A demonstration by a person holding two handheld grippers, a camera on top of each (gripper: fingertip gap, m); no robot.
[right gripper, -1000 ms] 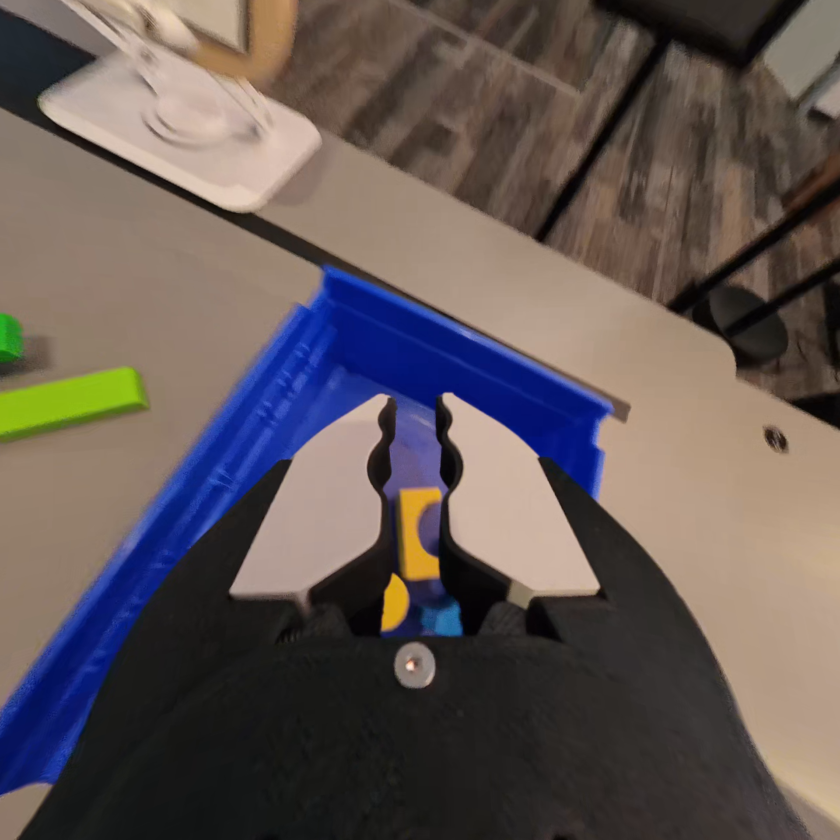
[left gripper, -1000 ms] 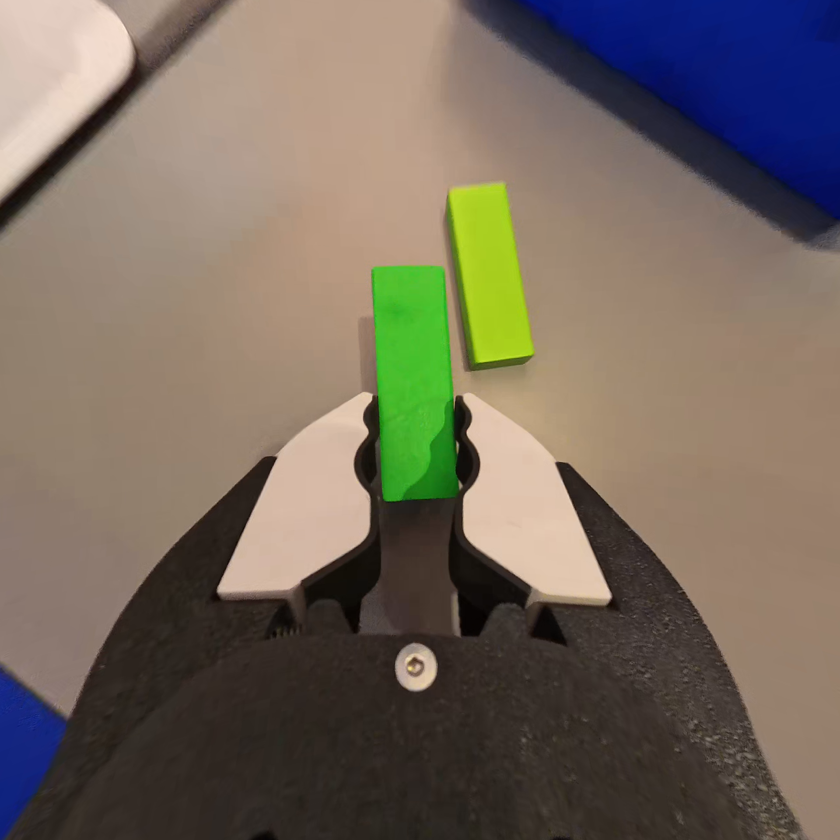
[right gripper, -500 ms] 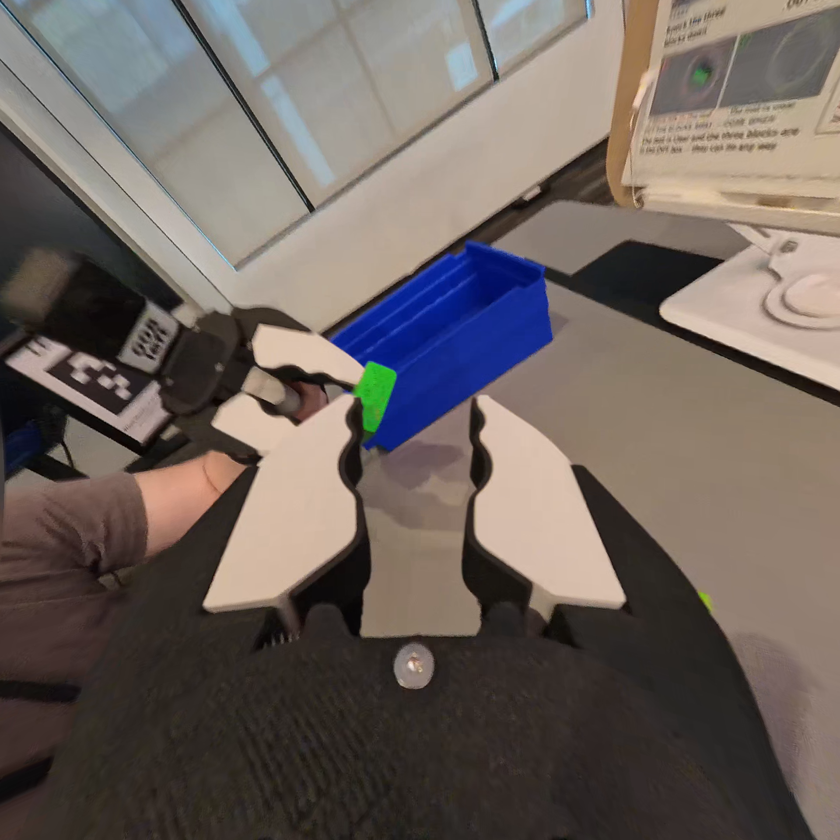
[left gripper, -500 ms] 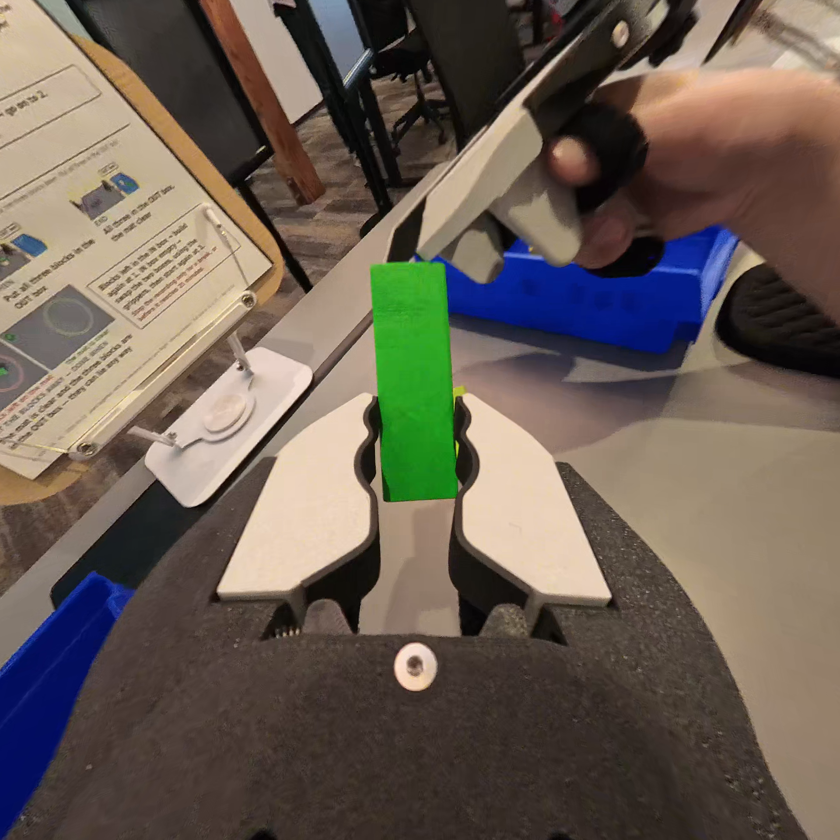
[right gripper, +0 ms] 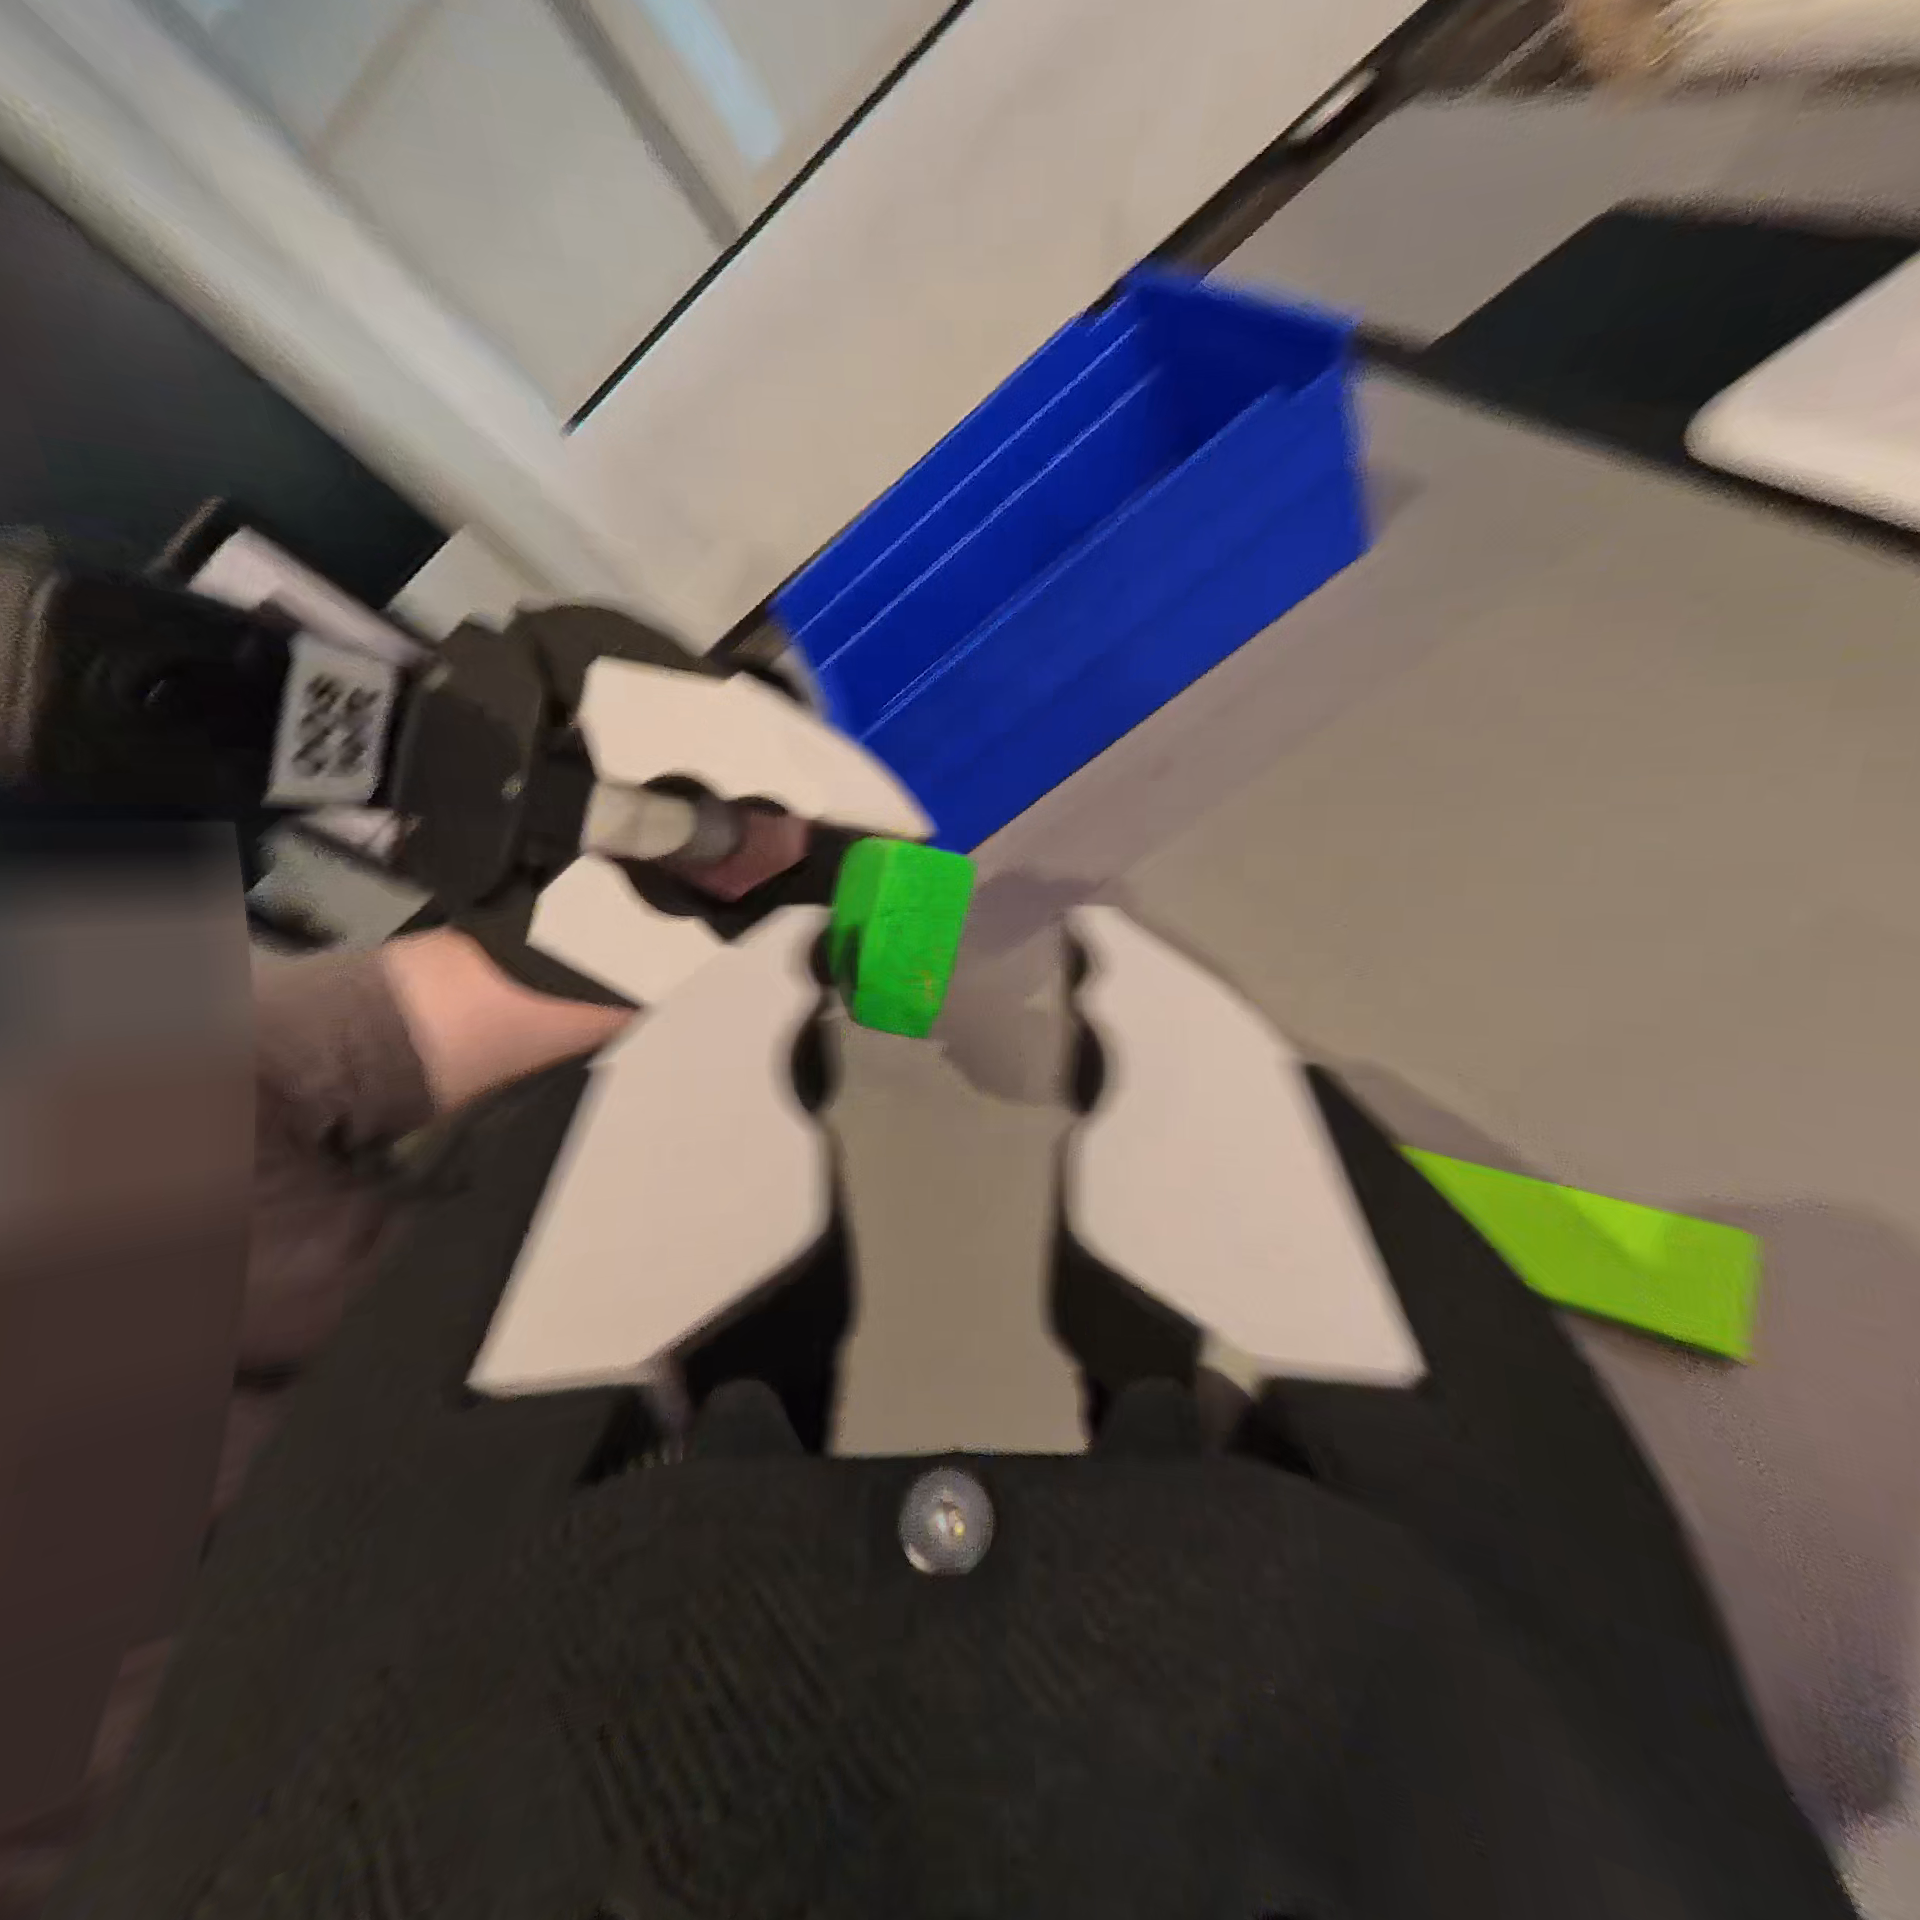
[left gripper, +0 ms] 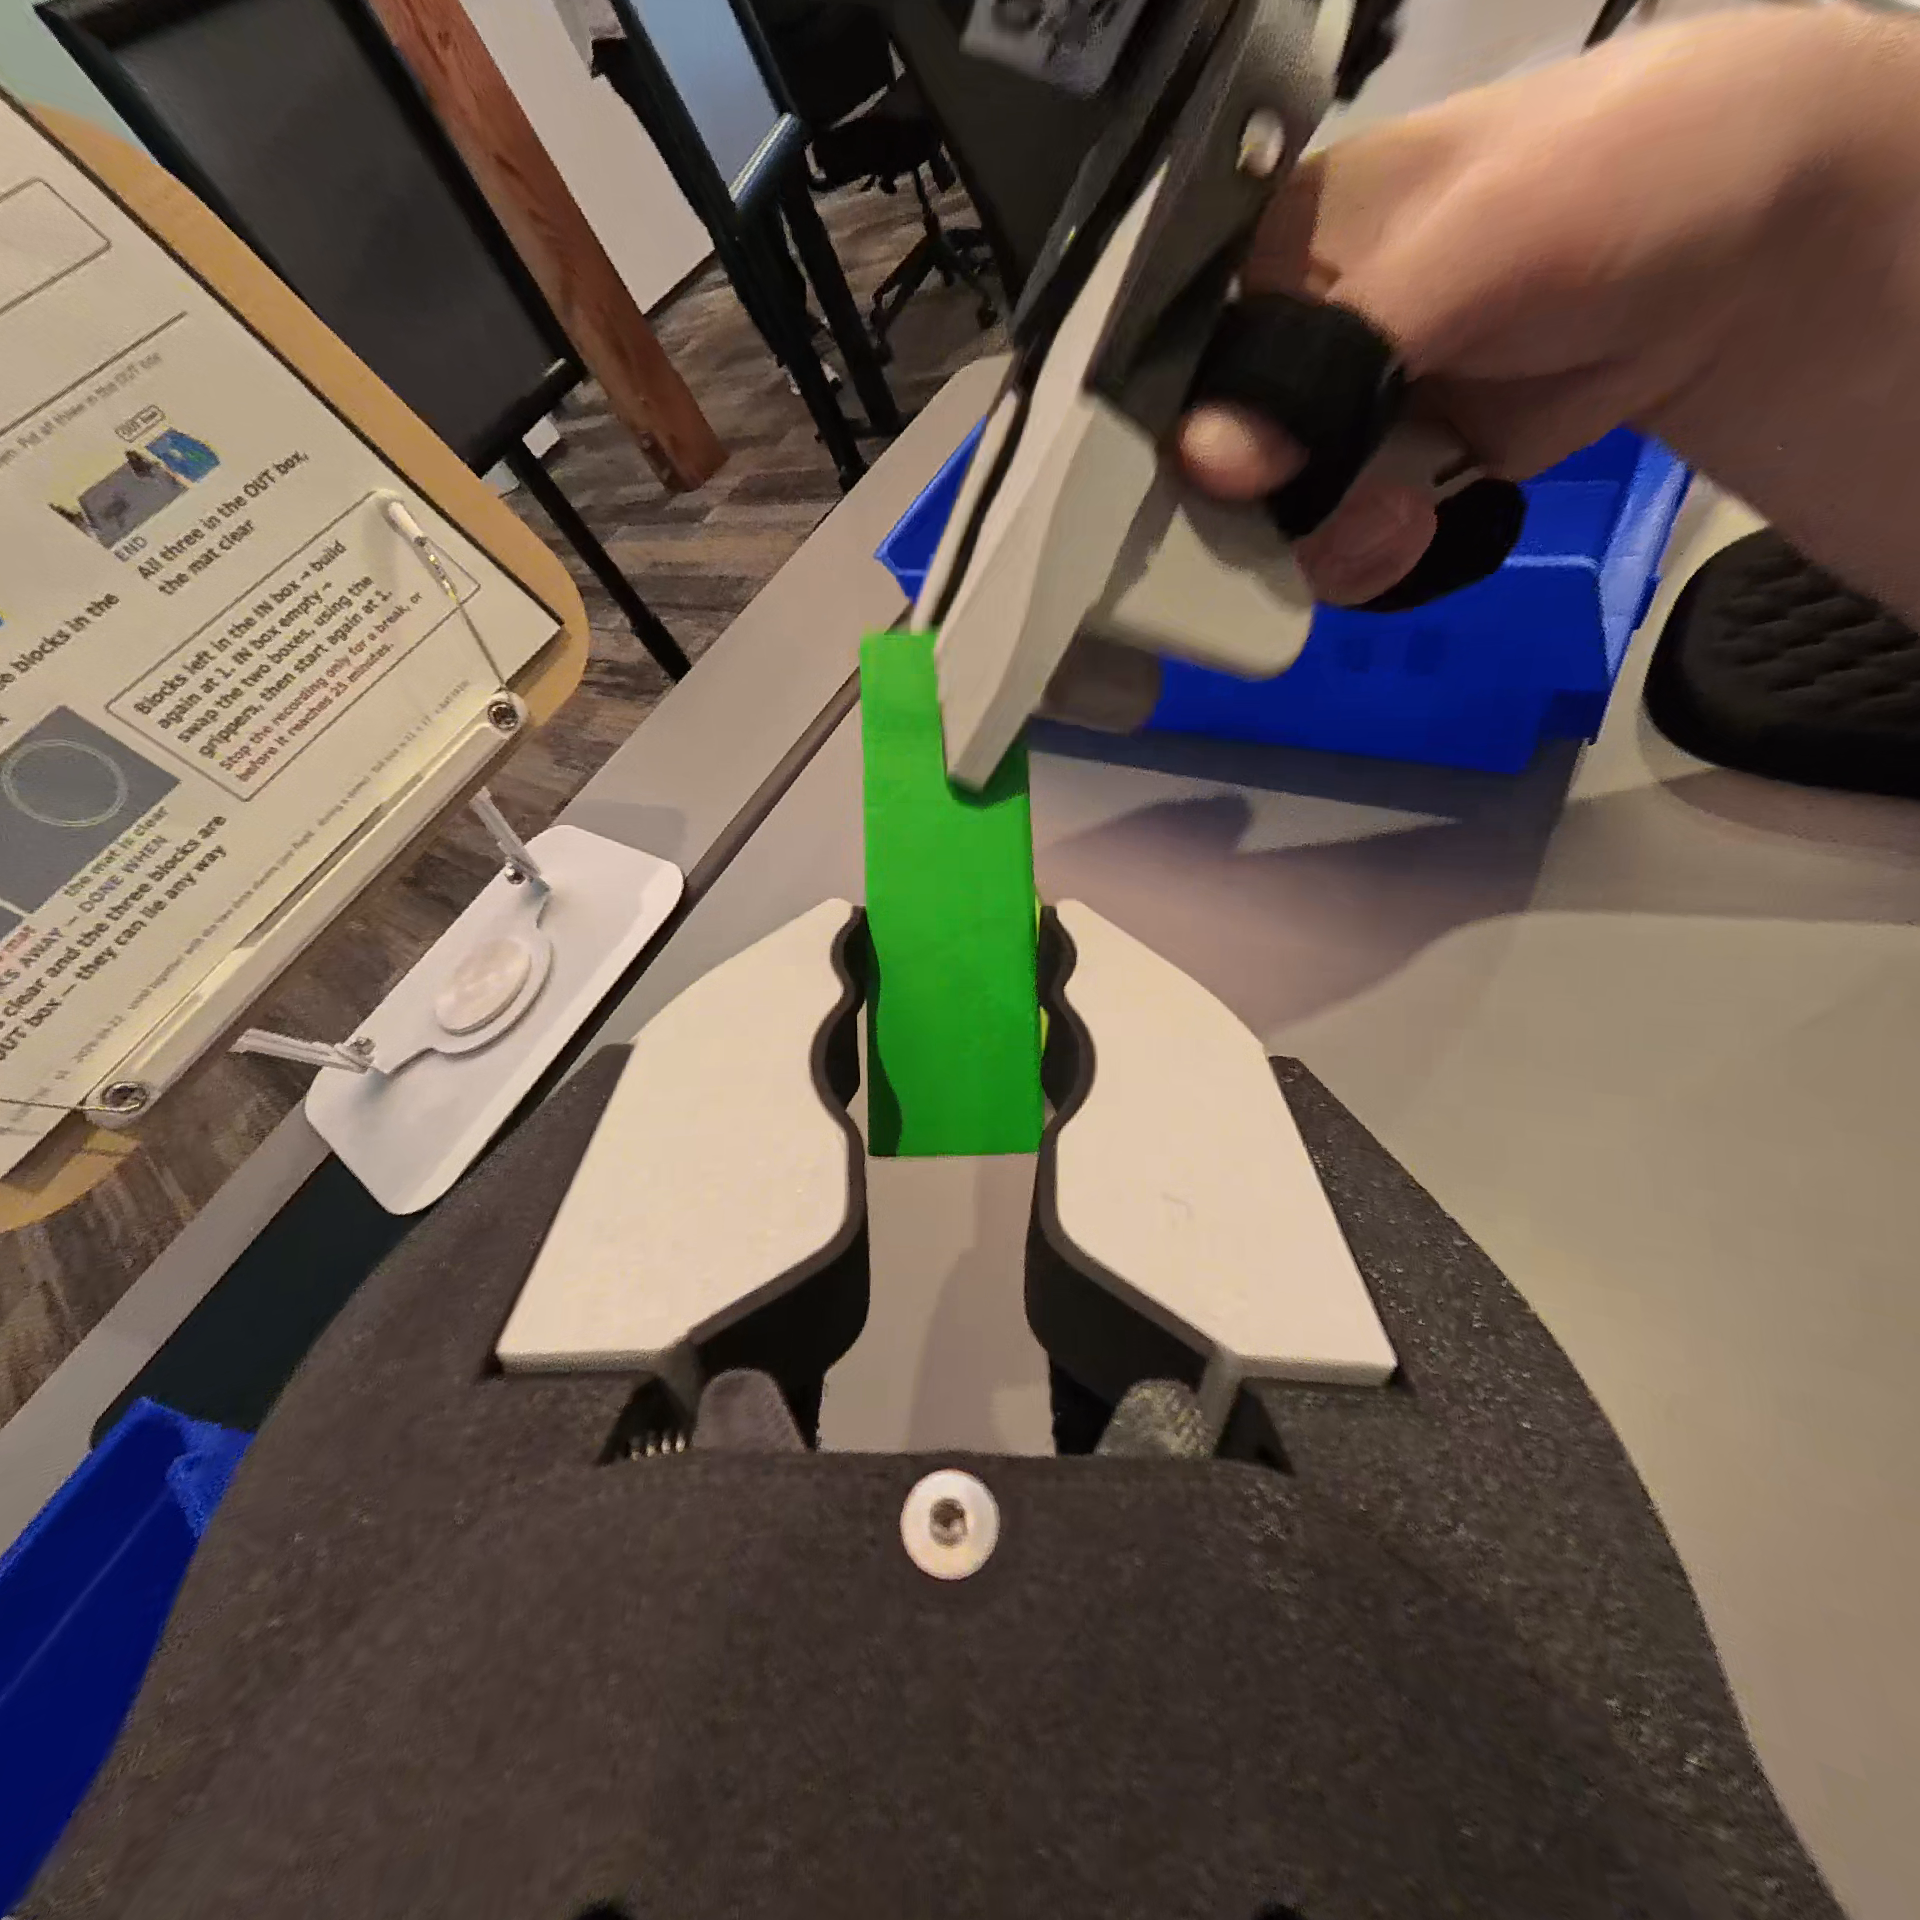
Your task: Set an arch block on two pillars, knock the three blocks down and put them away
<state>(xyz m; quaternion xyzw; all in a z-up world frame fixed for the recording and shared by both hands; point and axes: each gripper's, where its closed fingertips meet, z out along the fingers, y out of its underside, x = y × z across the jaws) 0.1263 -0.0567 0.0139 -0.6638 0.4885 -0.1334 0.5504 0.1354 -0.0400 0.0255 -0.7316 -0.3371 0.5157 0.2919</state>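
Observation:
My left gripper (left gripper: 954,925) is shut on a dark green rectangular block (left gripper: 951,935) and holds it up above the grey table (left gripper: 1558,1091), its long end pointing forward. In the right wrist view this block's far end (right gripper: 899,935) sticks out of the left gripper's fingers (right gripper: 727,738). My right gripper (right gripper: 945,935) is open, and the block's end stands at its left fingertip, not clamped. In the left wrist view a finger (left gripper: 1039,582) of the right gripper overlaps the block's top end. A lime green block (right gripper: 1621,1268) lies flat on the table.
A blue bin (left gripper: 1403,665) stands on the table behind the right gripper. Another blue bin (right gripper: 1091,582) stands beyond the held block, and its corner (left gripper: 83,1558) shows at the lower left. An instruction sheet on a stand (left gripper: 208,623) with a white base (left gripper: 488,1029) is at the left. Less than 4 cm separates the two grippers' tips.
My left gripper lifted the dark green block off the table and tipped it up. My right gripper opened, left the blue bin and swung over to the block's far end.

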